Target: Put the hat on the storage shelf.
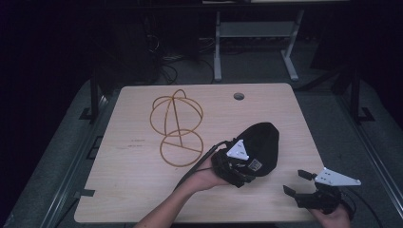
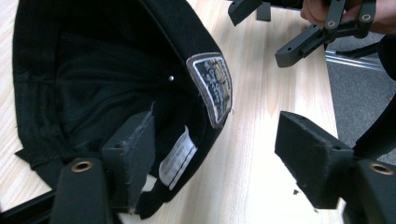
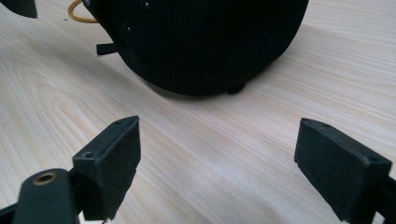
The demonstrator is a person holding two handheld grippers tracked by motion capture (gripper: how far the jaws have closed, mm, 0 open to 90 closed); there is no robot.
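A black cap (image 1: 260,140) lies on the wooden table (image 1: 138,180), right of centre. My left gripper (image 1: 244,173) is at the cap's near edge. In the left gripper view one pad (image 2: 133,154) is inside the cap (image 2: 93,70), by its white label. The other pad (image 2: 308,154) stands clear over bare wood, so the rim with its woven patch (image 2: 214,86) lies between open jaws. My right gripper (image 1: 295,182) rests near the front right edge, open and holding nothing. In the right gripper view it (image 3: 217,140) faces the cap's crown (image 3: 205,42) across bare wood.
A yellow wire frame of hoops (image 1: 177,126) lies on the table's left middle. A round cable hole (image 1: 238,96) sits near the far edge. Dark floor, cables and a metal stand (image 1: 256,42) lie beyond the table. The right gripper (image 2: 280,32) is near the left jaws.
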